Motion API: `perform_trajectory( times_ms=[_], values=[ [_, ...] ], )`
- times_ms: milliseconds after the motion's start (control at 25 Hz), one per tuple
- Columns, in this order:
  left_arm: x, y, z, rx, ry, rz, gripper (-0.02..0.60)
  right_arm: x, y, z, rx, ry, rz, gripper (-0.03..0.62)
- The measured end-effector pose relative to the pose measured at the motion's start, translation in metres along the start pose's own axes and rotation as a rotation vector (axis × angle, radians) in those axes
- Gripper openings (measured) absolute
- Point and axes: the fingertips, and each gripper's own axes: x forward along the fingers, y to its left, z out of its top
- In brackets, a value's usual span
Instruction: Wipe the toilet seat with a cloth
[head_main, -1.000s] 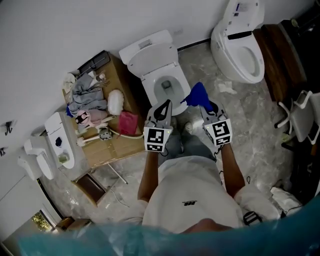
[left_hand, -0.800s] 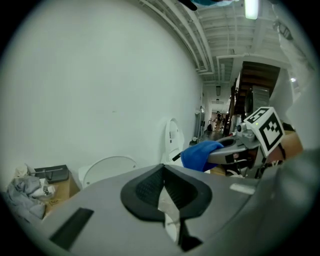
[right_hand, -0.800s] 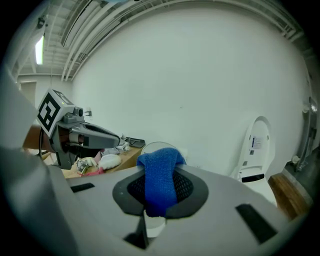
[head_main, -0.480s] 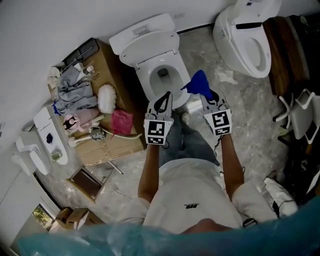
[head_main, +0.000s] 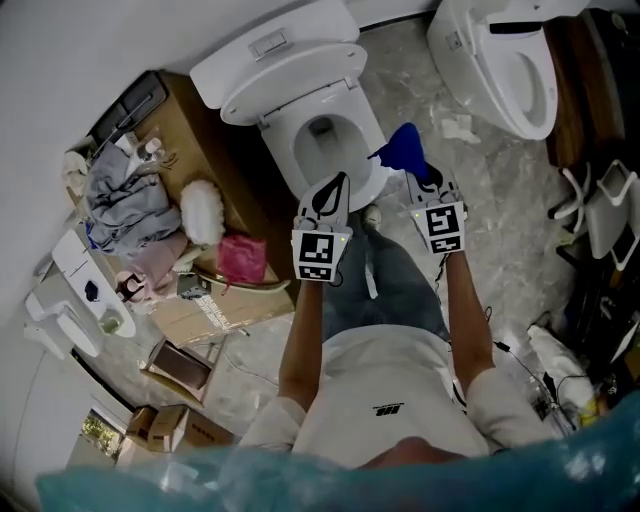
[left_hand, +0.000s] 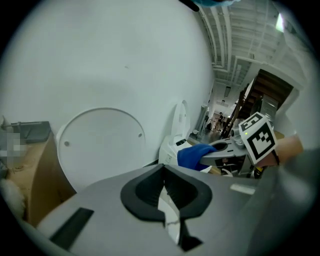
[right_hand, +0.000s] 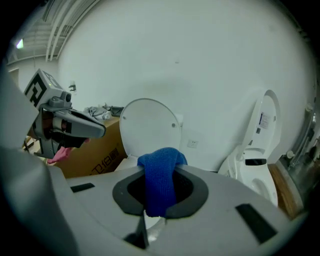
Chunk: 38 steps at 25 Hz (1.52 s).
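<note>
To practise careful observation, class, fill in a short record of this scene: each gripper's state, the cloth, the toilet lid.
left gripper: shut, empty
right gripper: shut on the blue cloth
blue cloth: bunched past the jaws, near the toilet seat rim; contact unclear
toilet lid: raised

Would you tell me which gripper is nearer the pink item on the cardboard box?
Left. The left gripper sits just right of the pink item; the right gripper, shut on the blue cloth, is farther right again.
</note>
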Motion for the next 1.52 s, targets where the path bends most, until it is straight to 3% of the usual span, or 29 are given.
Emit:
perform_trajectory(
  times_ms=[240,480,880,1520],
  values=[
    [0.032,0.027,-0.033,-0.048,0.04,-0.003,0.009,0.046,-0.015,-0.029,-0.02,0.066,-0.047,0.021],
    [0.064,0.049,-0.063,-0.074,0.056,0.01,0.009,0.091,-0.021,-0.06,-0.076,0.119,-0.031,0.021],
    [0.116,0.057,-0.097,-0.117,0.091,0.047,0.009,0.151,-0.037,-0.112,-0.218,0.224,0.065,0.021],
    [0.162,0.079,-0.147,-0.234,0.108,0.198,0.009,0.239,-0.051,-0.155,-0.499,0.285,0.214,0.021]
  ],
)
